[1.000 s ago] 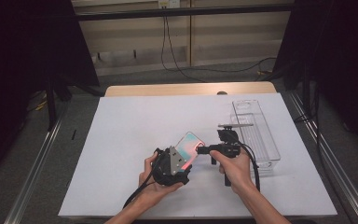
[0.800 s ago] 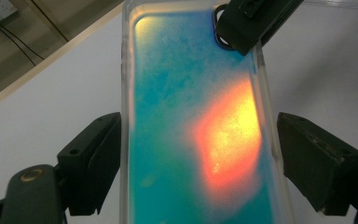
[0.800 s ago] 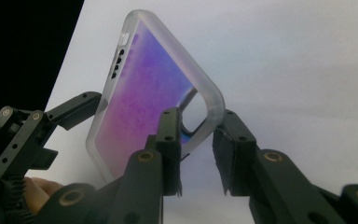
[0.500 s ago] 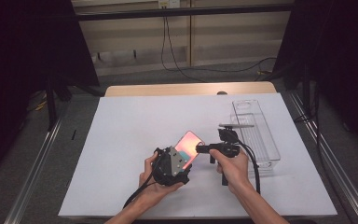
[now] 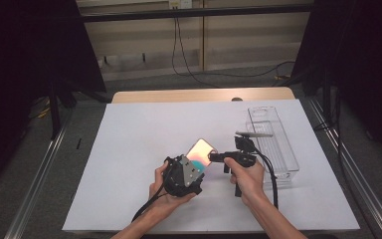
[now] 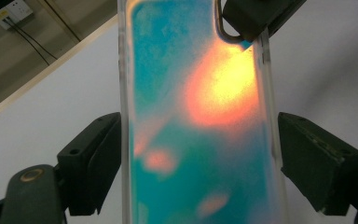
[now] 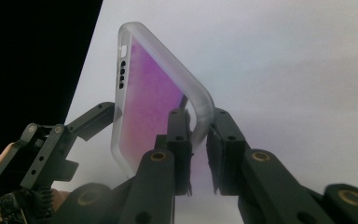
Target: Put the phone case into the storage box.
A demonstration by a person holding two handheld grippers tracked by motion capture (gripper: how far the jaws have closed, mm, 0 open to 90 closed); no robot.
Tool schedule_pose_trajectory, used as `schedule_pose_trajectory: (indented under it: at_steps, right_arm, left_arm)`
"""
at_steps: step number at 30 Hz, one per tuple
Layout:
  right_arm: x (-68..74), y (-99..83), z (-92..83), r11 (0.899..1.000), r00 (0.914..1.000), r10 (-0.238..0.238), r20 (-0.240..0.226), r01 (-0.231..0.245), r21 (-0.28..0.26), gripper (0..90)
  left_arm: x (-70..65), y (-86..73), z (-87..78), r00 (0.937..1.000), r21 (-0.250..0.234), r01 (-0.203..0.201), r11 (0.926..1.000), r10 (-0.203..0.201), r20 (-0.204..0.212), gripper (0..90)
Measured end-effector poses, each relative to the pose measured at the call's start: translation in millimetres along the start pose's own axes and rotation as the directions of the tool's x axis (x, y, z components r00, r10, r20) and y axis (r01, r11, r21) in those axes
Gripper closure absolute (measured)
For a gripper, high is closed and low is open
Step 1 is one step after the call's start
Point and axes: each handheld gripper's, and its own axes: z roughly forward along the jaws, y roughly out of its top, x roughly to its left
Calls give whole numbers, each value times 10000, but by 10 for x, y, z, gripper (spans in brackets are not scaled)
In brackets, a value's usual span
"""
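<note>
I hold a two-jaw gripper in each hand above a white table [image 5: 129, 149]. At about seven o'clock from the table's middle, my left gripper [image 5: 191, 167] holds a phone case [image 5: 199, 151] by its long edges; in the left gripper view its jaws stand on either side of the case, touching or nearly so, and I cannot tell how firmly. The case is clear-rimmed, iridescent teal and orange, and is lifted off the table and tilted. At three o'clock from it, my right gripper [image 7: 197, 140] is closed, pinching the case's rounded corner rim. I judge the risk to be the soft rim slipping or bending if my hands pull apart unevenly. A clear plastic bin [image 5: 273, 144] sits further right.
</note>
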Motion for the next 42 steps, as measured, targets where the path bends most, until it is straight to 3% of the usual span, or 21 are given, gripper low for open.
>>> schedule_pose_trajectory:
  at_steps: [13, 17, 22, 27, 32, 39, 42]
  right_arm:
    - [22, 2, 4, 9990, 9982, 349, -497, -362, -264, 834]
    - [22, 2, 6, 9987, 9979, 390, -513, -406, -302, 834]
    - [19, 2, 12, 9983, 9974, 484, -538, -501, -311, 838]
    - [33, 7, 4, 9978, 9975, 444, -552, -471, -473, 843]
    - [21, 16, -6, 9976, 9980, 370, -521, -399, -569, 844]
    - [10, 28, -19, 9975, 9985, 201, -503, -234, -660, 843]
    - [4, 32, -21, 9974, 9988, 72, -477, -106, -718, 844]
  left_arm:
    - [34, -19, 49, 9994, -22, 287, 9996, -287, -185, 165]
    - [50, -21, 55, 9992, -9, 385, 9993, -385, -94, 163]
    - [79, -26, 65, 9962, 105, 848, 9963, -850, 176, 155]
    - [95, -24, 72, 9950, 103, 909, 9958, -913, 413, 110]
    - [96, -1, 38, 9916, -161, 1105, 9937, -1091, 692, 74]
    - [122, 35, -12, 9749, -421, 1898, 9809, -1832, 1269, 35]
    - [146, 35, -47, 9743, -507, 1862, 9812, -1777, 1383, 38]
